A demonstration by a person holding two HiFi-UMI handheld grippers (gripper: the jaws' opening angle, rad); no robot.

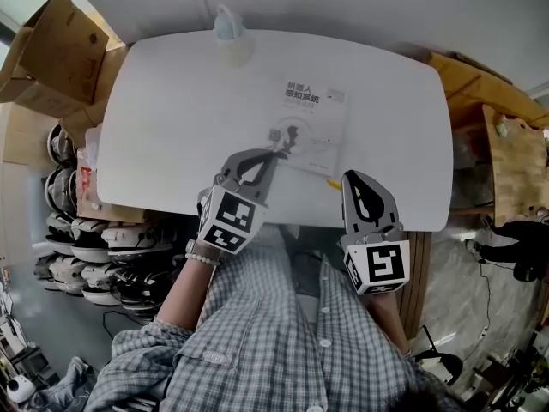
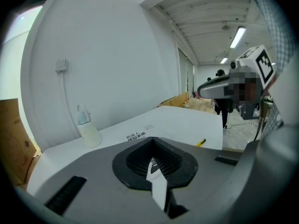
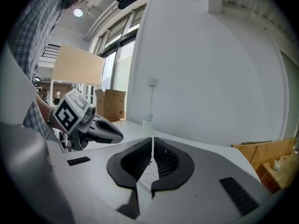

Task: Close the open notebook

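Notebook (image 1: 310, 123) lies on the white worktop (image 1: 171, 118), right of centre and towards the near edge, with a white printed face turned up. Its near-left corner is raised off the surface. The left tool (image 1: 276, 154) reaches in from the near side, and its jaws are closed on that corner. The left gripper view shows a thin white sheet of the notebook clamped between the dark pads (image 2: 140, 160), with its edge running back out of the jaws towards the camera.

The right tool (image 1: 353, 178) hangs just right of the notebook's near edge, over the near rim of the worktop. Its jaws are pressed together with nothing between them, and only a hairline slit shows between the pads (image 3: 169, 162).

A small yellow pen (image 1: 333, 183) lies on the worktop between the two tools, just beside the notebook's near-right corner. At the far edge, well apart from the notebook, a pale bottle (image 1: 230, 39) with a spout cap stands upright. Cardboard boxes (image 1: 51, 45) stand off the left end of the worktop, and wooden boards (image 1: 506, 153) off the right end. The person's checked shirt (image 1: 266, 333) fills the near side of the head view.
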